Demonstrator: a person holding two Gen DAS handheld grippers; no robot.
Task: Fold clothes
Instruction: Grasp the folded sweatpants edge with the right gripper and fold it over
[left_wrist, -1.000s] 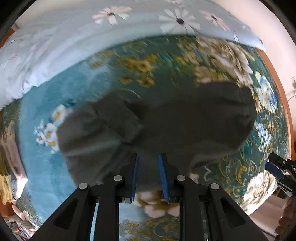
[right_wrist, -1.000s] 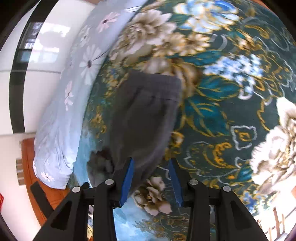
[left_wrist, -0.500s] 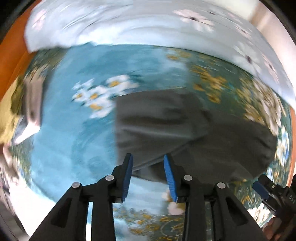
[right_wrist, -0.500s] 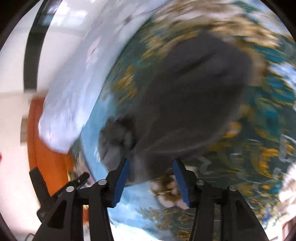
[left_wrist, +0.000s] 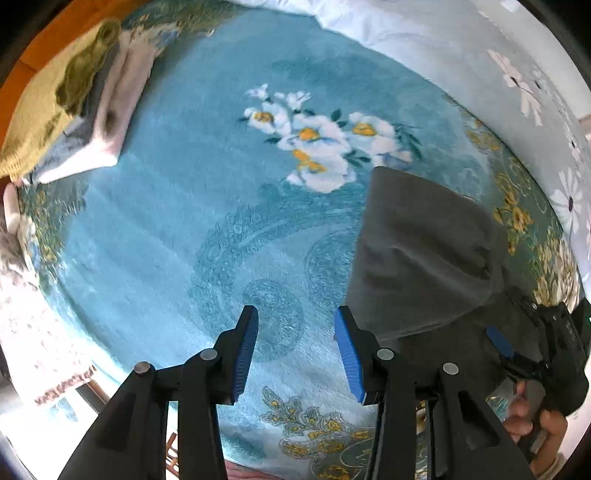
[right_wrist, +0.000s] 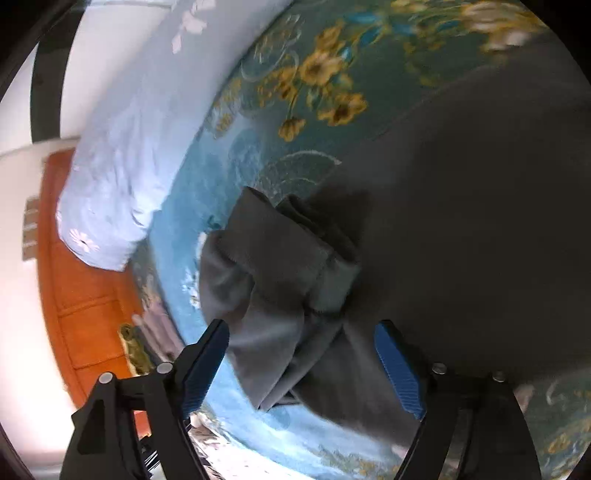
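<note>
- Left wrist view: the left gripper (left_wrist: 295, 350) hangs straight down over bare blanket (left_wrist: 177, 192), its jaws parted after just opening, nothing between them. The grey garment (left_wrist: 424, 254) lies just to the right of the right-hand pad, spread on the blanket, one corner reaching up to the white flower print.
- Same view, surroundings: a stack of folded clothes (left_wrist: 74, 110) sits well apart at the upper left; a pale floral duvet (left_wrist: 498, 74) borders the far side. The right gripper (left_wrist: 517, 343), held in a hand (left_wrist: 532, 421), sits at the garment's right edge. Nothing blocks the cloth.
- Right wrist view: the right gripper (right_wrist: 303, 369) has just been opening and stands wide, the garment's bunched, folded-over end (right_wrist: 280, 288) lying loose between the 2 pads, neither pressing on it.
- Handling, as a judgement: the cloth looks soft, limp and light, fleecy rather than slippery, so it will sag and crumple if lifted from 1 point. Pinching 2 corners or a hem edge should keep it flat; the bunched end needs smoothing first.
- Around: the duvet (right_wrist: 122, 147) and an orange wooden frame (right_wrist: 85, 295) lie well clear to the left.
</note>
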